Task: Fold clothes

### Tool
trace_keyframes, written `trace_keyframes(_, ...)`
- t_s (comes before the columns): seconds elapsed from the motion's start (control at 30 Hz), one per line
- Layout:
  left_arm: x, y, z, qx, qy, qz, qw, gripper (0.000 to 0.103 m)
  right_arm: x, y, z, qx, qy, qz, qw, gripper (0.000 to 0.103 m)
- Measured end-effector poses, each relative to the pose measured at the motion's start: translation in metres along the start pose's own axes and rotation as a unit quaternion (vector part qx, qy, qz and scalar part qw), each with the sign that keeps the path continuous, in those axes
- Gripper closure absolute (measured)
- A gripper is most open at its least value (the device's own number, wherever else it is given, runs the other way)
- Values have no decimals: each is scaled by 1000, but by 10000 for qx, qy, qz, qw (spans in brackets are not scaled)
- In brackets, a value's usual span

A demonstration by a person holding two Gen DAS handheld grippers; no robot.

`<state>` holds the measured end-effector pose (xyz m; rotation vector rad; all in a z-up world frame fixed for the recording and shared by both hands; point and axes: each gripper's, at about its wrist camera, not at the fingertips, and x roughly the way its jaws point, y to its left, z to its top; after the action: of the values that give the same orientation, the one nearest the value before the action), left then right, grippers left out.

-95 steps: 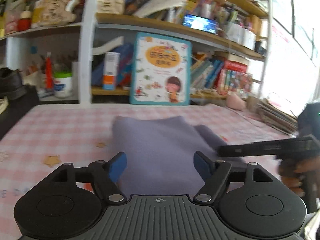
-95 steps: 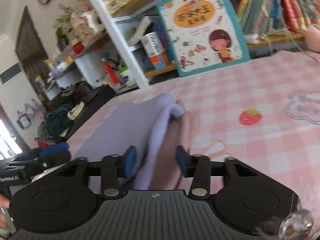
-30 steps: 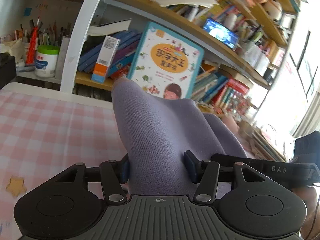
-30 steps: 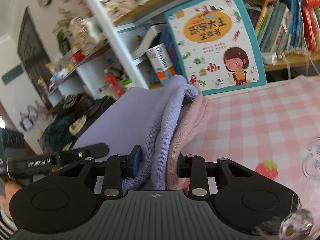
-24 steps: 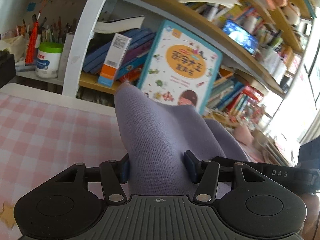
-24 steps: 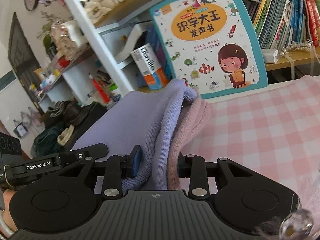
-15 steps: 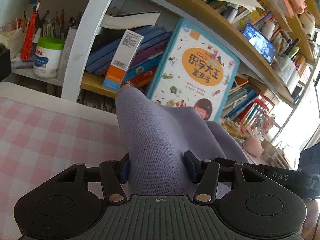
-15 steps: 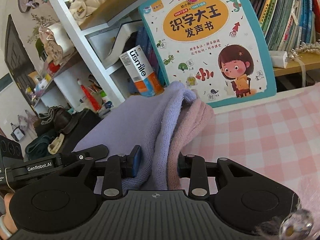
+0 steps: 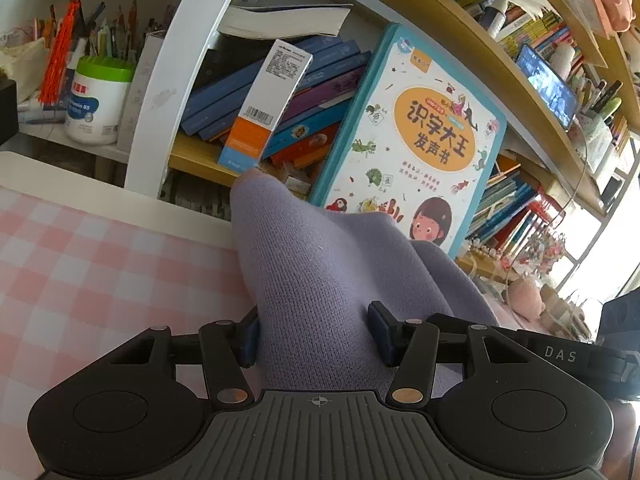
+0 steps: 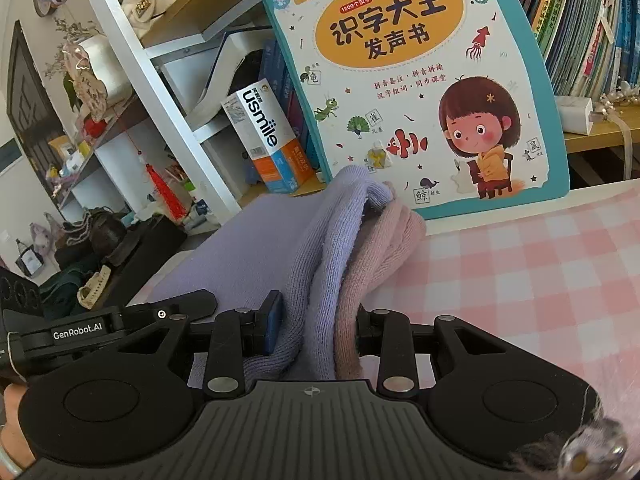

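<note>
- Left gripper (image 9: 316,336) clamped on a thick bunch of lilac knit (image 9: 320,272); soft, ribbed weave, humped up off the cloth (image 9: 80,280).
- Right gripper (image 10: 316,332) pinching layered edges of knit (image 10: 320,248); lilac over a pink lining, rolled at the tip.
- Behind: carton (image 10: 268,136), tall picture book (image 10: 420,80) leaning on shelves (image 9: 200,160); blocks the spines behind.
- Underneath: pink-and-white check cloth; cluttered room.

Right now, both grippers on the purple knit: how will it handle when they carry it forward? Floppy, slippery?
Probably floppy: the purple knit sags in folds between the left gripper and right gripper. Likely not slippery: its fuzzy ribbed weave should bite on the pads. Seems light but bulky: doubled layers, with a pinkish layer, bunch thickly in the right jaws, so one layer may creep loose.
</note>
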<state>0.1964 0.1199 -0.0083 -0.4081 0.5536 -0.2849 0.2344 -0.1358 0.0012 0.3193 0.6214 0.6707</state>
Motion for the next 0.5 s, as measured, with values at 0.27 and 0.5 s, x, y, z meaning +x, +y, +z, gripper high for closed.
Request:
trace_keyframes(0.27,7,3,3,8,3,-13,10000,50,7,-4,1,39,-20,-20,10000,73)
trace_keyframes(0.5,13,7,0,-29,94,25,9999,50,12,-10,-4,97,11,-12,10000,73)
